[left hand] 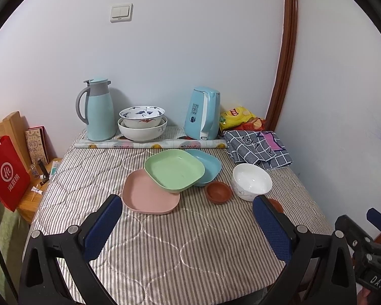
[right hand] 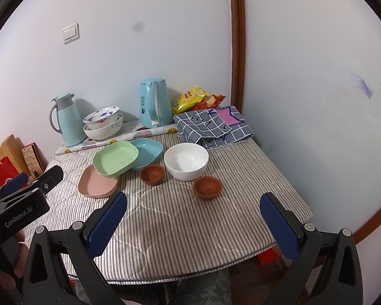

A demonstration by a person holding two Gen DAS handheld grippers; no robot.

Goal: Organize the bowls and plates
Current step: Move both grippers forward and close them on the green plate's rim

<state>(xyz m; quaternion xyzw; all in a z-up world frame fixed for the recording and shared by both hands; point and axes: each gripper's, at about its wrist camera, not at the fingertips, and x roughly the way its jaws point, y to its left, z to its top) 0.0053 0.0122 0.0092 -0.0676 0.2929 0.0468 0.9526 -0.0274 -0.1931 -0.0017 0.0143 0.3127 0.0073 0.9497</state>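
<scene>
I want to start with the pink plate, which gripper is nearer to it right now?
Left. The left gripper hangs open just in front of the pink plate, one finger close to its near edge. The right gripper, also open, sits further right, facing the brown bowls.

Pale bluish-white walls (left hand: 190, 50) meet in the far right corner, where a brown wooden trim strip (left hand: 287, 50) runs up. A white double light switch (left hand: 121, 12) sits high on the far wall. Purple scribbles (right hand: 363, 86) mark the right wall. A grey striped quilted cover (left hand: 165, 241) spreads over the table. Light is soft and even.
</scene>
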